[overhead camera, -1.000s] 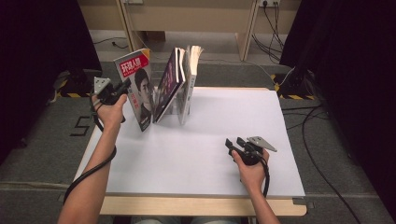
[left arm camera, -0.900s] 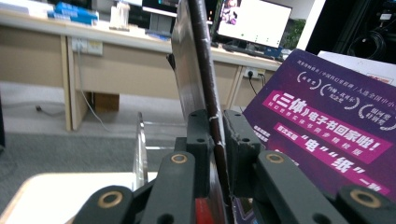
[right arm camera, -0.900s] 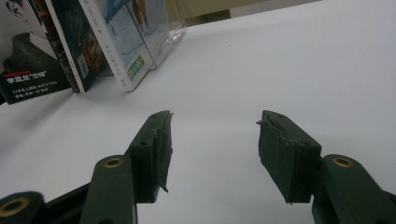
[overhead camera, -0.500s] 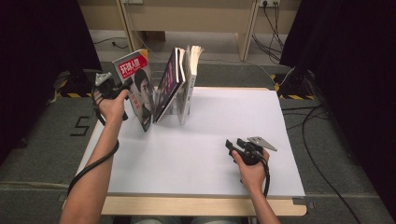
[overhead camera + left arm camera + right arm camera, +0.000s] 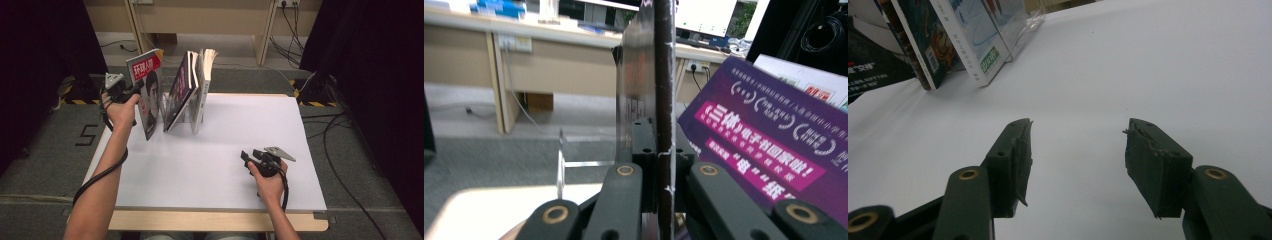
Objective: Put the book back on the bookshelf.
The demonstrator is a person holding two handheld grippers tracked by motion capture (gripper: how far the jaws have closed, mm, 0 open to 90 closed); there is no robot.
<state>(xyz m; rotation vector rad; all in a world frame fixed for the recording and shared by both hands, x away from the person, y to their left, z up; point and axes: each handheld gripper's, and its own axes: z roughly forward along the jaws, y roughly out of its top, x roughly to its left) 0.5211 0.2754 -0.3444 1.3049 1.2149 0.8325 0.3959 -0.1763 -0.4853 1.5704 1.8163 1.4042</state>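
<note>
- Where the left tongs (image 5: 136,90) sit at the far-left corner of the tabletop (image 5: 240,130), they are clamped on the rear edge of the red-topped magazine (image 5: 149,92), which stands upright and tilted, its lower edge at the tabletop's left edge
- left gripper view: both jaws pinch the magazine's dark edge (image 5: 664,100), which runs straight up the middle of the view
- purple book (image 5: 178,90) just right of the magazine, leaning over; its cover (image 5: 769,145) is close beside the tongs in the left gripper view
- more books (image 5: 202,82) stand right of the purple one in a clear plastic stand (image 5: 186,116); the stand's clear wall (image 5: 1023,25) shows in the right gripper view
- right tongs (image 5: 246,156) rest low over the near-right part of the tabletop, well apart from the books; jaws spread wide with nothing between them, bare white surface (image 5: 1148,75) ahead
- open room: the whole middle and right of the tabletop is bare white; the books crowd only the far-left corner
- left of the magazine the tabletop ends at once, grey floor (image 5: 45,150) beyond
</note>
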